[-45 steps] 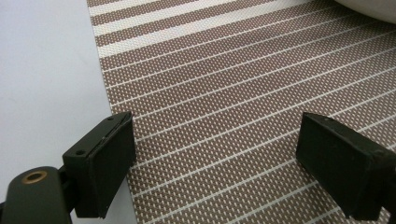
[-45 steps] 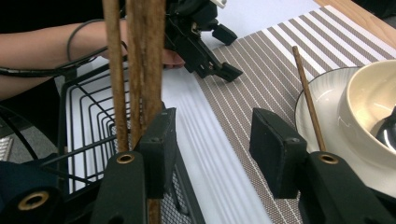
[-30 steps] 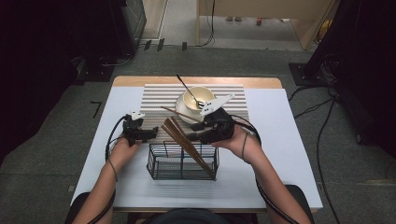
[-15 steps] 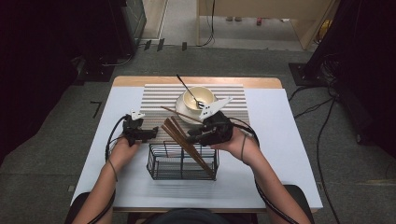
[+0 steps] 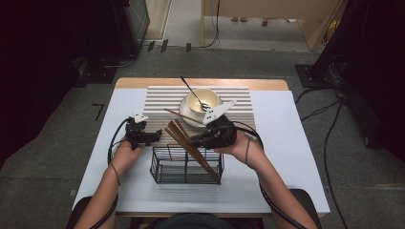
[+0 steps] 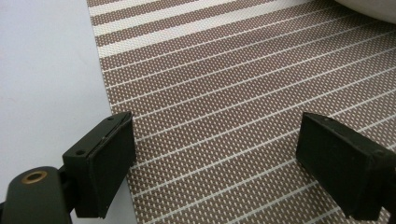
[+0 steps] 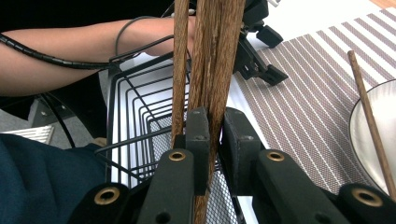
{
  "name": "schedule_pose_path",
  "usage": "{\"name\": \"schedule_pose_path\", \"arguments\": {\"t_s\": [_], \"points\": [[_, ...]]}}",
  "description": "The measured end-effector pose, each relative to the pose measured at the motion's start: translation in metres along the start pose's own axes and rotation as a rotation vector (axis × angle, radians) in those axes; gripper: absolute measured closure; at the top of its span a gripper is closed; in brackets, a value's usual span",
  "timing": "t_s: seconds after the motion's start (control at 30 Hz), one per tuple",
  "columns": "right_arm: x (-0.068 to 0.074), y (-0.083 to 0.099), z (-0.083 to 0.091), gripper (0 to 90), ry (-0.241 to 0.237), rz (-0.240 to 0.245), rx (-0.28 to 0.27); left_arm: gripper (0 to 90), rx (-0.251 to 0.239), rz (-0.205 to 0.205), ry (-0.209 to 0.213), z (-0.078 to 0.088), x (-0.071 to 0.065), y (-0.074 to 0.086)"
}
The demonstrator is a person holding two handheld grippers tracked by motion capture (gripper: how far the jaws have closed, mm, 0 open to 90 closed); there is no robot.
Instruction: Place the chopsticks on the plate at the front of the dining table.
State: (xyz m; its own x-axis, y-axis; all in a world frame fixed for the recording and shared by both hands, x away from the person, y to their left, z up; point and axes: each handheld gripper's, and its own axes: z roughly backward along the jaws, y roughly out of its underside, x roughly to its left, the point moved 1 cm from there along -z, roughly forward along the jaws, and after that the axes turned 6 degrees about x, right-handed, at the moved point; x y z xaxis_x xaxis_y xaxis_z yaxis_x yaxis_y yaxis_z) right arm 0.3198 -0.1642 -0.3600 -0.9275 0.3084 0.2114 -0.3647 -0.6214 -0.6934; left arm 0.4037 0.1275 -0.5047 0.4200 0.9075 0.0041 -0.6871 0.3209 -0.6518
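Wooden chopsticks (image 5: 191,149), dark brown and bundled, lean slantwise in the wire basket (image 5: 162,174), tips at its right corner, tops rising up-left toward the striped mat (image 5: 157,102). The right gripper (image 5: 197,141) has just been closing and clamps one mid-shaft, jaws crossing its long axis. Left of the basket, the left gripper (image 5: 154,137) stands wide, empty.

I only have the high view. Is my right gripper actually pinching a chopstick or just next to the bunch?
Observer: In the right gripper view, the right gripper has just closed on one chopstick; the others stand beside its jaws.
Operator: And the left gripper?
Observer: The left gripper is wide open, with nothing between its jaws.
Operator: What's under it?
Observer: The striped mat, near its edge.
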Motion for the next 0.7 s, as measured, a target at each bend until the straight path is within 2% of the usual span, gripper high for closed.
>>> {"name": "schedule_pose_path", "arguments": {"t_s": [0.27, 0.7], "points": [[-0.0007, -0.0005, 0.0024, 83.7, -0.014, -0.025, -0.008, 12.3, 0.0, 0.0, 0.0, 0.0, 0.0, 0.0], [0.0008, -0.0038, 0.0099, 84.6, -0.024, -0.038, -0.035, 12.3, 0.0, 0.0, 0.0, 0.0, 0.0, 0.0]]}}
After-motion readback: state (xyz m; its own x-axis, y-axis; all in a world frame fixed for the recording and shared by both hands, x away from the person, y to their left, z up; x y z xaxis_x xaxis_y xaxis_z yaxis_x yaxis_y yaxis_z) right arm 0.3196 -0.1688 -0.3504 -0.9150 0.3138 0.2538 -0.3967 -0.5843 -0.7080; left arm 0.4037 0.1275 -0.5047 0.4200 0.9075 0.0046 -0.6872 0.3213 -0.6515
